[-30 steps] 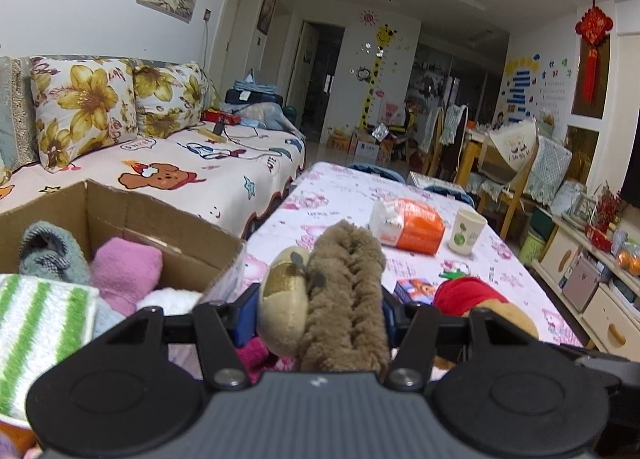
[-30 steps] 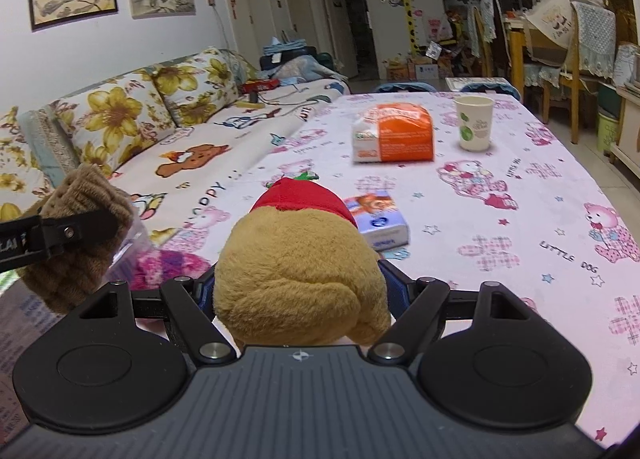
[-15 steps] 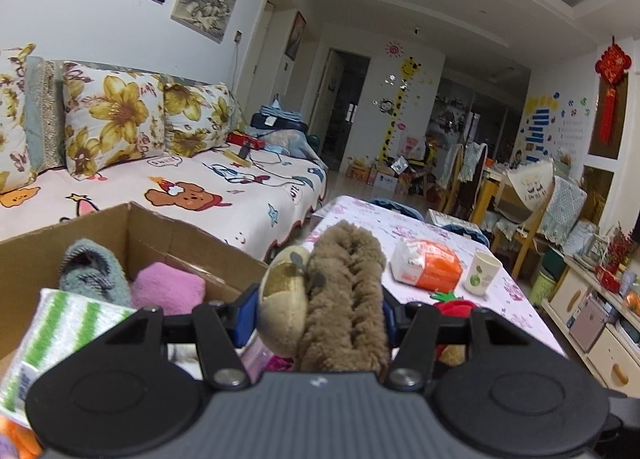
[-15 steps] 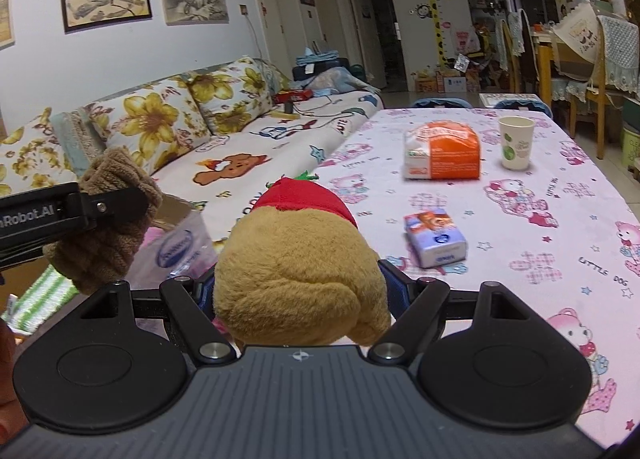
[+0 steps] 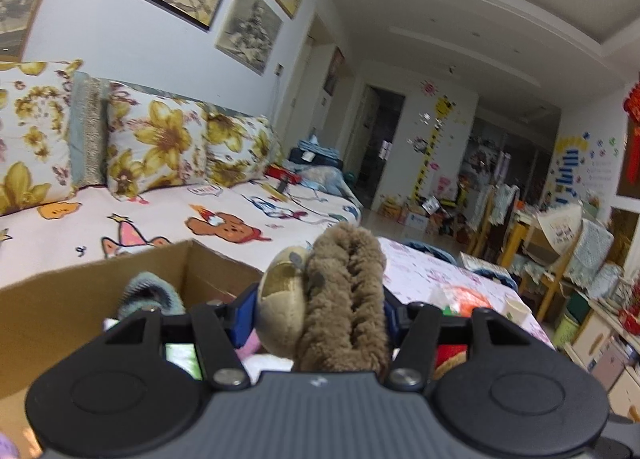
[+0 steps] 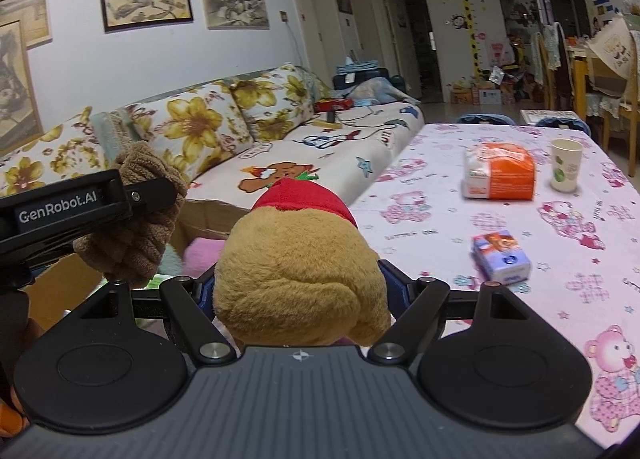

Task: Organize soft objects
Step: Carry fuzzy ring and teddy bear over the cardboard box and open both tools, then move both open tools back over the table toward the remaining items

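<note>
Left wrist view: left gripper (image 5: 320,307) is clamping a shaggy brown plush toy (image 5: 344,299) above the open cardboard box (image 5: 80,299); beside it, right gripper (image 6: 300,291) is squeezing a tan, red-capped plush toy (image 6: 296,271).

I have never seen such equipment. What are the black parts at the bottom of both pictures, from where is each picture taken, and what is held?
They are hand-held grippers, each carrying its own camera looking along its two fingers. The left gripper squeezes a brown plush toy above a cardboard box of soft things. The right gripper squeezes a tan plush with a red cap. On the pink table lie an orange packet, a paper cup and a small tissue pack.
</note>
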The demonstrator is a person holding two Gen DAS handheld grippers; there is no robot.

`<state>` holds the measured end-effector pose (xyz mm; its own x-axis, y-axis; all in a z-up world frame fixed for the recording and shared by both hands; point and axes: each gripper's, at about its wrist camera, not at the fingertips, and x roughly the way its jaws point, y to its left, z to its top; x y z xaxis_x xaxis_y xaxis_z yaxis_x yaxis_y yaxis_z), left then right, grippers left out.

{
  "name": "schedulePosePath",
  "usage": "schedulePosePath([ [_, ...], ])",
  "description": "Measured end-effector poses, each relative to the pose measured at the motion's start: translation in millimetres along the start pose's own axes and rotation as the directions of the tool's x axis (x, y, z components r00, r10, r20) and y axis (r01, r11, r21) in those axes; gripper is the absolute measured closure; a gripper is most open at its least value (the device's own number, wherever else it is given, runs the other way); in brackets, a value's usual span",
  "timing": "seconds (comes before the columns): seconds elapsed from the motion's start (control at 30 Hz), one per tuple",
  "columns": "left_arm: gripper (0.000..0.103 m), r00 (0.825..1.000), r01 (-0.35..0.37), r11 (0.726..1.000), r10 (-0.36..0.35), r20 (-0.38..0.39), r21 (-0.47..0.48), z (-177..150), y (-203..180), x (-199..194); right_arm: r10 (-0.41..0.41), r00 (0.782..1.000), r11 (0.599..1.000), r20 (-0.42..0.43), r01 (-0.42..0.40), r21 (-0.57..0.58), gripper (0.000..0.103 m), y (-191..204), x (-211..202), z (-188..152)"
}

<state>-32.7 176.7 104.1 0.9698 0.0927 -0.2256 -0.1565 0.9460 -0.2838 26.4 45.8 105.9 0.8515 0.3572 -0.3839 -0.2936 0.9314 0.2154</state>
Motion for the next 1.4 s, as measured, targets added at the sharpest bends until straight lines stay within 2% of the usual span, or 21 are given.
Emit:
schedulePosePath([
  [0.13, 0.042, 0.997, -0.068, 0.997, 0.070, 0.031, -0.046, 3.4, 13.9, -4.1, 0.020, 1.000, 1.000, -0.009, -0.020, -0.022, 0.007, 8.9, 7.6, 1.5],
  [0.37, 0.041, 0.976, -0.209, 0.971, 0.215, 0.039, -0.118, 5.5, 37.1, -7.0, 0.035, 0.999, 0.998, -0.020, -0.036, -0.055, 0.007, 27.2, 26.6, 6.7],
  [0.6, 0.041, 0.954, -0.287, 0.936, 0.299, 0.031, -0.203, 10.6, 61.4, -9.4, 0.059, 0.997, 0.993, -0.040, -0.063, -0.104, 0.007, 42.0, 46.2, 8.7],
  [0.83, 0.040, 0.940, -0.333, 0.908, 0.340, -0.017, -0.256, 12.0, 76.0, -8.0, 0.090, 0.994, 0.985, -0.058, -0.097, -0.142, 0.006, 52.4, 50.9, 7.6],
  [0.9, 0.030, 0.934, -0.350, 0.900, 0.356, -0.027, -0.258, 12.2, 77.6, -6.0, 0.097, 0.993, 0.981, -0.063, -0.106, -0.161, 0.001, 54.4, 49.5, 6.7],
  [1.0, 0.019, 0.921, -0.380, 0.885, 0.388, -0.026, -0.268, 12.8, 79.2, -6.6, 0.121, 0.991, 0.975, -0.056, -0.129, -0.183, 0.001, 56.1, 41.3, 7.0],
  [1.1, 0.007, 0.919, -0.384, 0.885, 0.394, -0.015, -0.263, 13.4, 77.9, -7.1, 0.131, 0.990, 0.971, -0.052, -0.139, -0.193, 0.000, 56.2, 33.3, 10.1],
  [1.2, 0.005, 0.920, -0.378, 0.890, 0.391, 0.000, -0.255, 14.2, 75.8, -8.2, 0.116, 0.993, 0.972, -0.018, -0.117, -0.204, 0.000, 53.0, 21.8, 10.9],
  [1.4, 0.004, 0.926, -0.362, 0.904, 0.376, 0.018, -0.229, 15.9, 72.6, -7.1, 0.076, 0.996, 0.987, 0.038, -0.069, -0.147, 0.000, 37.2, 0.0, 14.6],
])
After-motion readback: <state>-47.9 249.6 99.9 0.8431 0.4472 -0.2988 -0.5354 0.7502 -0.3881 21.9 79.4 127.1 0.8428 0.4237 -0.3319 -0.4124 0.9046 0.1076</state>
